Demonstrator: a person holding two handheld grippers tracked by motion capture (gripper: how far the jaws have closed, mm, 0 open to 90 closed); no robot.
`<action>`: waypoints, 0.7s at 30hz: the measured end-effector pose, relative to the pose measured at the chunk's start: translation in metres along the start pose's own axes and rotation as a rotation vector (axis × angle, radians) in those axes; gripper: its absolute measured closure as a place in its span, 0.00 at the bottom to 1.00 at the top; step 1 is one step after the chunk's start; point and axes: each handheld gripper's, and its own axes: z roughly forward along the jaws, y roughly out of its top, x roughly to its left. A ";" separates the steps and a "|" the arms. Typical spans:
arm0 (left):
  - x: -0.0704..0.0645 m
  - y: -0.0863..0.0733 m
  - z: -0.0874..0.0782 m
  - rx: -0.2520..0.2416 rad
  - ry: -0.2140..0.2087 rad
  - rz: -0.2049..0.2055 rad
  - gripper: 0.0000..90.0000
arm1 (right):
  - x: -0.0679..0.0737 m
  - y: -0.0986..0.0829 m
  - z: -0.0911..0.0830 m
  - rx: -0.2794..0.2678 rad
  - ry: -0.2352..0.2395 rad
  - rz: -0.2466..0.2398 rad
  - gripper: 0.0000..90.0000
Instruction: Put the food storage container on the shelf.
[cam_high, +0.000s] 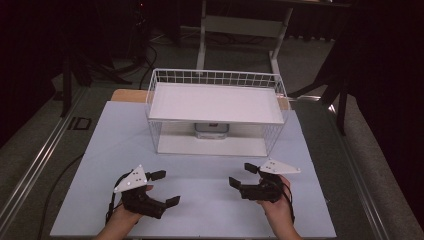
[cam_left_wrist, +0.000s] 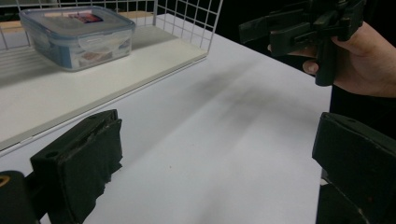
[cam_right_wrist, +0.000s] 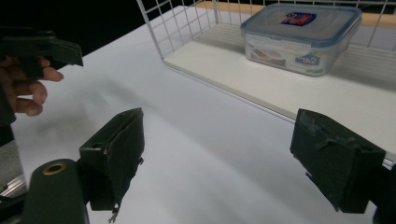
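The left gripper (cam_high: 166, 188) hovers near the table's (cam_high: 100, 150) near edge, jaws spread, empty. The lidded plastic box (cam_high: 212, 129) sits far off, inside the wire basket (cam_high: 280, 95) (lower shelf). The right gripper (cam_high: 243, 175) likewise gapes. Reaching forward probably comes next.

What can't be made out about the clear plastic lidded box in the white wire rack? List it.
- Clear plastic lidded box: high view, mostly hidden under the white wire rack's upper shelf.
- Its contents: left gripper view, blurred behind the cloudy wall.
- Lid label text: right gripper view, too small.
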 end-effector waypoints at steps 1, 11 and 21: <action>0.000 0.000 -0.002 -0.003 -0.001 0.000 0.03 | 0.001 -0.001 -0.003 -0.005 0.003 -0.003 0.20; -0.002 -0.001 -0.024 0.012 0.025 0.027 0.03 | 0.006 -0.010 -0.019 0.006 0.017 -0.028 0.19; 0.000 -0.011 -0.028 -0.026 0.036 0.002 0.03 | 0.000 -0.018 -0.035 -0.013 0.024 -0.024 0.20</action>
